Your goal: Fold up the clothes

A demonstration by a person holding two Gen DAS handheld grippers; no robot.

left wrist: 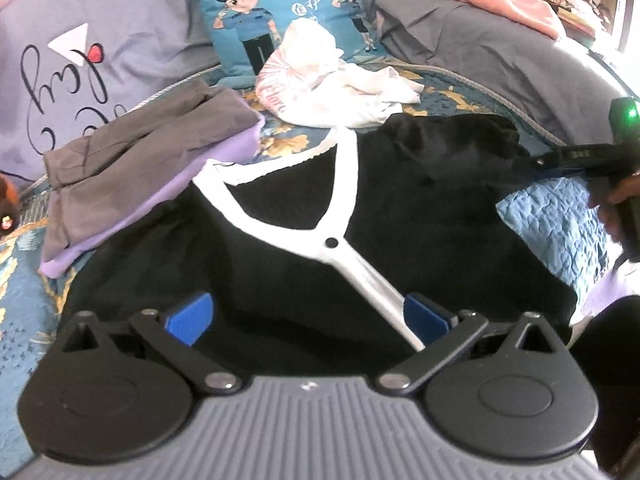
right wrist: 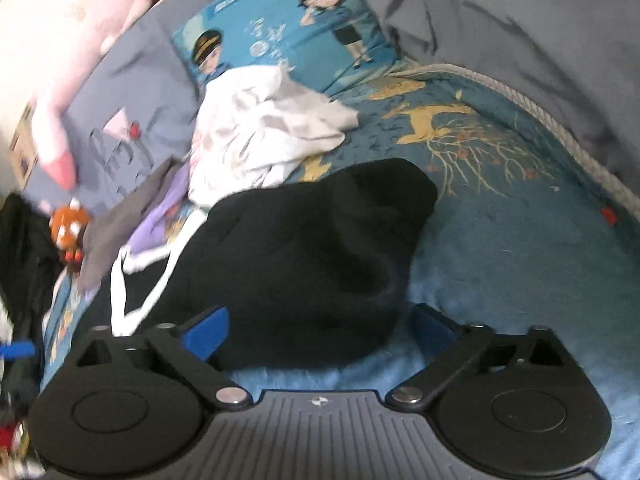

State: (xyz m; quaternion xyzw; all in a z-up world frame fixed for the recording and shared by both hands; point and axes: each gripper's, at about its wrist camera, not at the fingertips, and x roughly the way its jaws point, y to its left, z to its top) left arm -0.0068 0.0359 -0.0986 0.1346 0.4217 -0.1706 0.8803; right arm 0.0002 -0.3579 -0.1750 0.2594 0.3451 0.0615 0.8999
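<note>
Two hand-held grippers, left (left wrist: 308, 316) and right (right wrist: 320, 330), gape empty over black cardigan (left wrist: 280, 272); pillow script unreadable.

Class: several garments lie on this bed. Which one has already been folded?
The grey garment on the lilac one, stacked flat at the left. The black cardigan lies spread out; the white garment is crumpled.

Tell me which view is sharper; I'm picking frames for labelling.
Left wrist view: crisp on the black cardigan, glare washing out the upper right. Right wrist view: motion-blurred, smearing the cardigan and white garment. Both bend edges, fisheye-style.
</note>
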